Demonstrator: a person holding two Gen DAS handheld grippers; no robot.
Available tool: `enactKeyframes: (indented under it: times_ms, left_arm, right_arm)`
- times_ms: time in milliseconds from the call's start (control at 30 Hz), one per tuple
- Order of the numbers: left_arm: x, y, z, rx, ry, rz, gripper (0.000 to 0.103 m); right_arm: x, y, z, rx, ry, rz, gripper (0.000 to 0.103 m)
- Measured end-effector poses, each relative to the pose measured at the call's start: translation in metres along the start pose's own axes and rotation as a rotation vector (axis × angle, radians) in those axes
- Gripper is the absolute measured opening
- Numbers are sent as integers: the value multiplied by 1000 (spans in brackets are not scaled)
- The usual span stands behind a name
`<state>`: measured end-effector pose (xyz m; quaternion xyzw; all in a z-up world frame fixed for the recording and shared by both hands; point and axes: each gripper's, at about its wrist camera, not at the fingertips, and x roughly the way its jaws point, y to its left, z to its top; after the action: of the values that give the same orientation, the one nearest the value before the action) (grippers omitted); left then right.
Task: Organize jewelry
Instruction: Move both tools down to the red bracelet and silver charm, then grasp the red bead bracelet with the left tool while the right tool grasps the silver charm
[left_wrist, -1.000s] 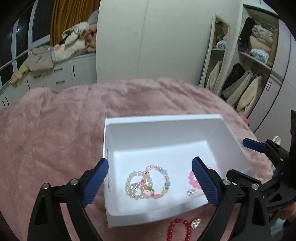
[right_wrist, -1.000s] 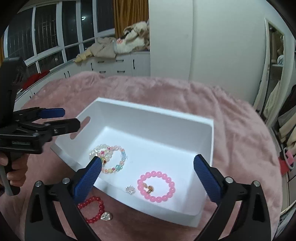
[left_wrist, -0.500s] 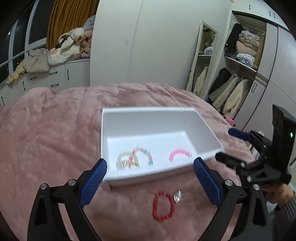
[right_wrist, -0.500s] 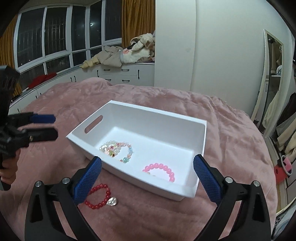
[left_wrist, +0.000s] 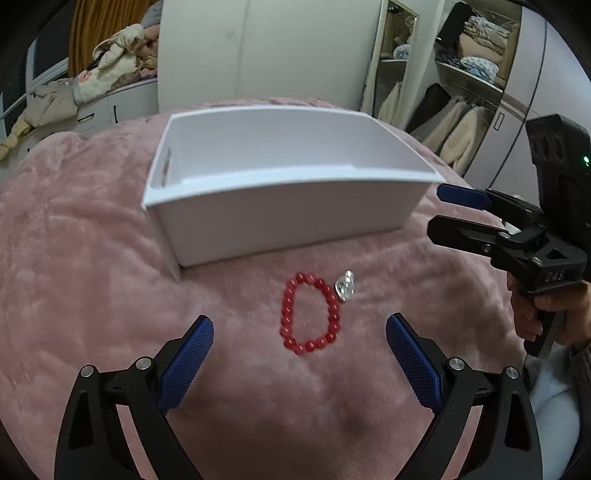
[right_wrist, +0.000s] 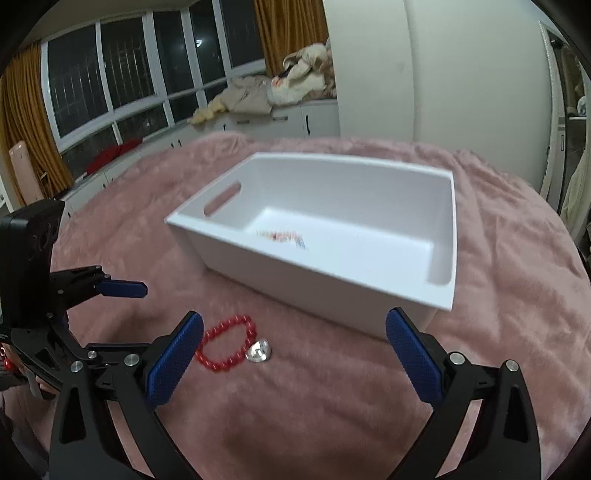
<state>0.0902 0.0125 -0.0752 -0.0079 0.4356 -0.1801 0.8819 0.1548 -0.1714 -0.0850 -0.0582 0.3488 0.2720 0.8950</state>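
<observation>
A red bead bracelet (left_wrist: 309, 313) lies on the pink blanket in front of the white box (left_wrist: 280, 225), with a small silver charm (left_wrist: 344, 287) beside it. My left gripper (left_wrist: 299, 360) is open and empty just before the bracelet. In the right wrist view the bracelet (right_wrist: 226, 349) and charm (right_wrist: 259, 351) lie left of centre, near the white box (right_wrist: 317, 273), which holds a pale multicoloured bracelet (right_wrist: 282, 235). My right gripper (right_wrist: 294, 356) is open and empty. The left gripper (right_wrist: 122, 290) shows at the left there; the right gripper (left_wrist: 448, 208) shows at the right in the left wrist view.
The pink fluffy blanket (left_wrist: 74, 280) covers the whole bed. An open wardrobe with clothes (left_wrist: 461, 122) stands at the back right. Low white cabinets with piled clothes (right_wrist: 288, 92) run under the windows.
Both grippers have pulled back and dropped lower. The box's inside is now mostly hidden by its near wall, and the red bracelet and charm lie close in front of both grippers.
</observation>
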Motion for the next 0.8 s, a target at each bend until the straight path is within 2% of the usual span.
enactKeyframes:
  times_ms: [133,200,267,333,467,533,667,733,800]
  left_arm:
    - [14,1,-6,-5,37,-7,96]
    - [20,1,-9,5,43,-1,95]
    - [24,1,-11,8,47,-8,95]
    - [34,3,-12,6,65,-21,94]
    - [50,9,-12,-42,76,-37,86]
    - [56,11,-13,-60,73,-40,85]
    - [66,14,-11,-80,77,-21,75]
    - [69,14,-9,-82,79,-12,67]
    - [73,16,-7,-85,84,2,59]
  right_arm:
    - [4,-5,-4,22,24,19,91]
    - [8,-7,-8,26,51,39,81]
    - [19,-5,-12,18,101,74,73]
    - [30,-2,-15,11,148,100,71]
    - [57,7,-22,13,221,167,65]
    - [68,10,-25,2,246,167,63]
    - [88,14,-30,9,283,191,56]
    - [93,19,-32,-8,289,175,48]
    - [95,23,-34,-30,299,161,31]
